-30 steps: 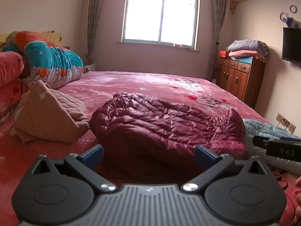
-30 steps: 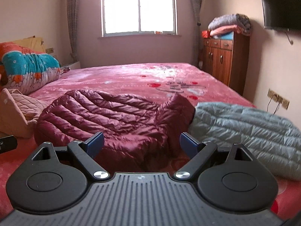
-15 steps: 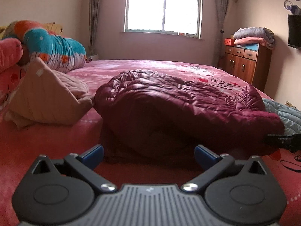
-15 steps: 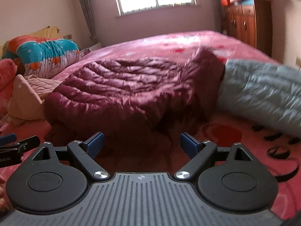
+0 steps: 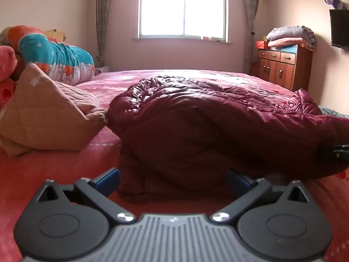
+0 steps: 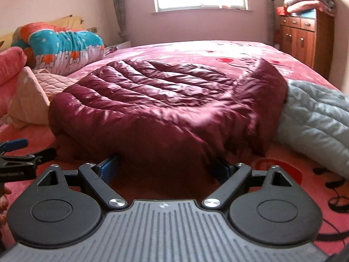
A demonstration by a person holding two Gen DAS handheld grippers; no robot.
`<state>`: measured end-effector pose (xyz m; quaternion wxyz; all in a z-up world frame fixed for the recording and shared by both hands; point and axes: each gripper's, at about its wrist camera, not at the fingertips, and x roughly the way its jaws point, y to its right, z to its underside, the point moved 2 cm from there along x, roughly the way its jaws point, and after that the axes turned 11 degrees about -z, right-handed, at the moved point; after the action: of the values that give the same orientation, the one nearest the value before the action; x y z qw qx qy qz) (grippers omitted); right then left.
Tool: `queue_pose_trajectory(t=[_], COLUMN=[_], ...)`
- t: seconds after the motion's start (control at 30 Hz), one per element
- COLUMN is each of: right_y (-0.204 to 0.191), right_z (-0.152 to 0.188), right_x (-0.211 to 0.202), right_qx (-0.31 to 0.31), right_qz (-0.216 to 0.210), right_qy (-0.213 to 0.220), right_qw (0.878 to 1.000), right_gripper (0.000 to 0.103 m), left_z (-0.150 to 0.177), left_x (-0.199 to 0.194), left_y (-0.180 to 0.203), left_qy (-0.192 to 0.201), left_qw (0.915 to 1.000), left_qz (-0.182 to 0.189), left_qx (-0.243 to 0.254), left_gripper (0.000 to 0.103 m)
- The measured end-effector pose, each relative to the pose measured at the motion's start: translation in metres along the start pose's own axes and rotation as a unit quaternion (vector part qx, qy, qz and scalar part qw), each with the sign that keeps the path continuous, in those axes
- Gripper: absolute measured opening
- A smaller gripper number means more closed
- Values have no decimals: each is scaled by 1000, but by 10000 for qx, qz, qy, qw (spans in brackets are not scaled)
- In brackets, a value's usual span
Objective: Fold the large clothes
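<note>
Maroon puffer jacket [image 5: 196,126] hem between wide-spread jaws of both grippers.

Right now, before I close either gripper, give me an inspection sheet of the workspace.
Surface: red patterned bedspread, soft, bare at the far end.
Job's things: maroon puffer jacket lying bunched, near hem facing both grippers; grey quilted jacket touching its right side.
Clutter: beige quilted garment left of the maroon one; rolled teal-and-orange blanket behind it.
Grippers: left gripper open, fingers at the hem; right gripper open, fingers at the hem.
Cables: black cord on the bedspread, near right.
Surroundings: window, wooden dresser with folded blankets.
</note>
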<state>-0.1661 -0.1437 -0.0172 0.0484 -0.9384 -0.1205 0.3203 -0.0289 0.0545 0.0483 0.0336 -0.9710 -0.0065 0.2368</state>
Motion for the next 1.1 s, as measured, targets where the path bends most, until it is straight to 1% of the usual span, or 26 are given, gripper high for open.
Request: queue_pose_trajectory(t=[0.17,0.3,0.4,0.47,0.5,0.63,0.7,0.87,0.9,0.97,1.03,1.1], right_y=[-11,-9,-11,-8,-9,-3,2,14,15,23,35,45], right_z=[-22,-46,-74,-99,-109,-169,-194,-239,-244,-256,-265,-264], right_x=[25,48,61,66,61,80,94,125,132,142,151,153], right_qx=[-383,-358,-253,-256,-206,33,38,-93,-175,-232,-284,-376], right_qz=[41,-19,-167,-224,-274,-410,-409,-208,-82,216,419,662], right_qy=[-15,37,187,325,415,653,717,745,742,706,639,543], right_qw=[9993,9994,9994,9989,9985,9970,9966,9970,9971,9970,9967,9956], right_gripper=[103,103,103,103,103,103,103,103,103,103,103,103], left_z=[0,0,-2,-3,-3,-4,-4,-4,-4,-2,-2,-3], left_x=[11,14,14,15,15,20,24,38,40,44,46,49], left_y=[1,7,10,10,10,6,3,-4,-5,-8,-8,-10], left_qy=[-208,-244,-241,-249,-266,-344,-460,-796,-839,-849,-853,-849], left_qw=[9994,9985,9980,9978,9976,9971,9963,9900,9888,9884,9896,9905], left_qz=[269,479,580,619,630,645,649,832,864,855,767,669], left_qx=[-86,-53,-22,-37,-55,-198,-317,-815,-884,-926,-868,-852], left_gripper=[102,102,102,102,102,102,102,102,102,102,102,102])
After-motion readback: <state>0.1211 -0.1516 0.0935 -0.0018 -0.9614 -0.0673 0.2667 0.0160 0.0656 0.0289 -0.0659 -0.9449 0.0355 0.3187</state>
